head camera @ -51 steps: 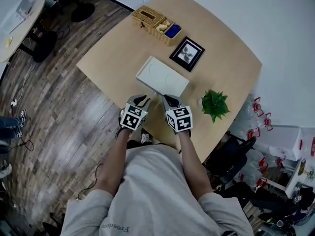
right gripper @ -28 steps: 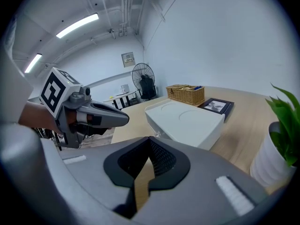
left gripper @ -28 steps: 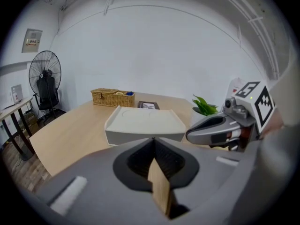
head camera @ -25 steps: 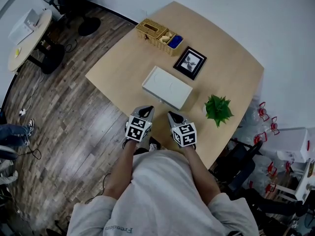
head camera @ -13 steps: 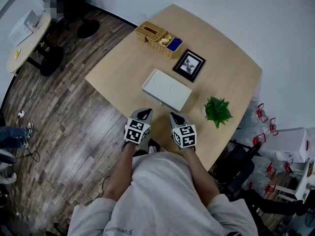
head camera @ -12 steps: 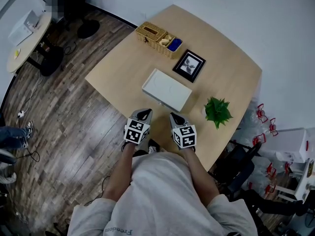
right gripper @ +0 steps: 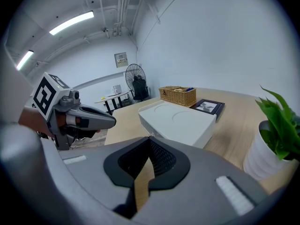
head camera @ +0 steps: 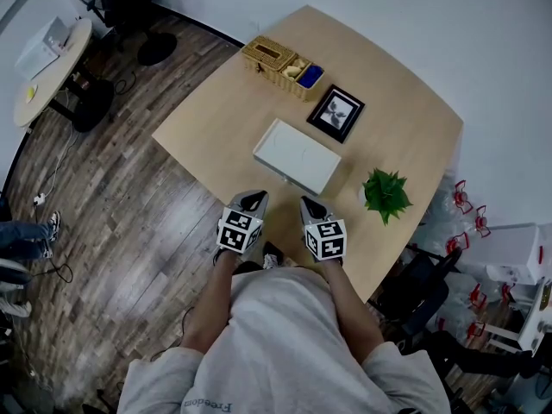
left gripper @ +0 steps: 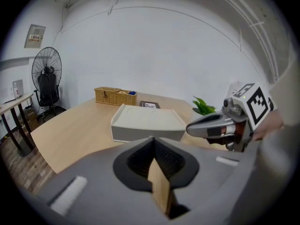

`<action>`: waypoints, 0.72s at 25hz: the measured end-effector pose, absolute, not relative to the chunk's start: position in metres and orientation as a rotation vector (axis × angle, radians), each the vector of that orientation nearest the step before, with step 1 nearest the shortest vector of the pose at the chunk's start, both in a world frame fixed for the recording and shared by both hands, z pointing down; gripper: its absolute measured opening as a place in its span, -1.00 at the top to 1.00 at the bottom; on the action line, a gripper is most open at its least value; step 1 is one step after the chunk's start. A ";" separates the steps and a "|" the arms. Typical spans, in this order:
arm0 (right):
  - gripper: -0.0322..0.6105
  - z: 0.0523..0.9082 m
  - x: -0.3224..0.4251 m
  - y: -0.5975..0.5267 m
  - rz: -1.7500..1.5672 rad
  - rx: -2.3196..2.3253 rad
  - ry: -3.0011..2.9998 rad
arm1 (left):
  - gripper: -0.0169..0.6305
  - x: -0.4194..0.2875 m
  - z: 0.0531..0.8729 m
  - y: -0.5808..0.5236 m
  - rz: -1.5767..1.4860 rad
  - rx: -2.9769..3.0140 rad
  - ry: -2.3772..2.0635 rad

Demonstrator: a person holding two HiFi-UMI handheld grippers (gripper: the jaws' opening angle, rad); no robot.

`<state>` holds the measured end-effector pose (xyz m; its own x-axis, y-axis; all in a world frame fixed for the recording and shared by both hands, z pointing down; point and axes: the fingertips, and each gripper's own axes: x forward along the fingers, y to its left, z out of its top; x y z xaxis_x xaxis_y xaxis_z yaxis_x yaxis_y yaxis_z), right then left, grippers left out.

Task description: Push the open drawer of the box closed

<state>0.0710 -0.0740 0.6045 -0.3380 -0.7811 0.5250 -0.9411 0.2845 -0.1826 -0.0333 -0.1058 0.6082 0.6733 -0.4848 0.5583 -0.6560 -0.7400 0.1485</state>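
The box point(head camera: 297, 155) is smooth, matt white, plastic by the look. The tabletop point(head camera: 216, 119) is pale wood grain with a soft sheen. The basket point(head camera: 274, 57) is rough woven wicker. The frame point(head camera: 336, 113) is black and slightly glossy. The floor point(head camera: 112, 214) is dark wood planks, shiny. The left tongs point(head camera: 256, 196) and right tongs point(head camera: 307, 201) are matt grey plastic, with black ribbed pads point(left gripper: 136, 161) inside. The shirt point(head camera: 285, 335) is grey cloth.

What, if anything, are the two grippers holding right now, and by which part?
Nothing is held: the left gripper and the right gripper both have jaws shut and empty, clear of the white box.
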 end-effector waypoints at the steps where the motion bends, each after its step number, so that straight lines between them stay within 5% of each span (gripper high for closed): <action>1: 0.89 0.605 0.071 -0.074 0.671 1.565 -2.225 | 0.79 -0.033 0.608 -0.105 0.708 2.552 -0.900; 18: 0.89 0.602 0.074 -0.060 0.655 1.577 -2.218 | 0.79 -0.035 0.607 -0.093 0.731 2.567 -0.896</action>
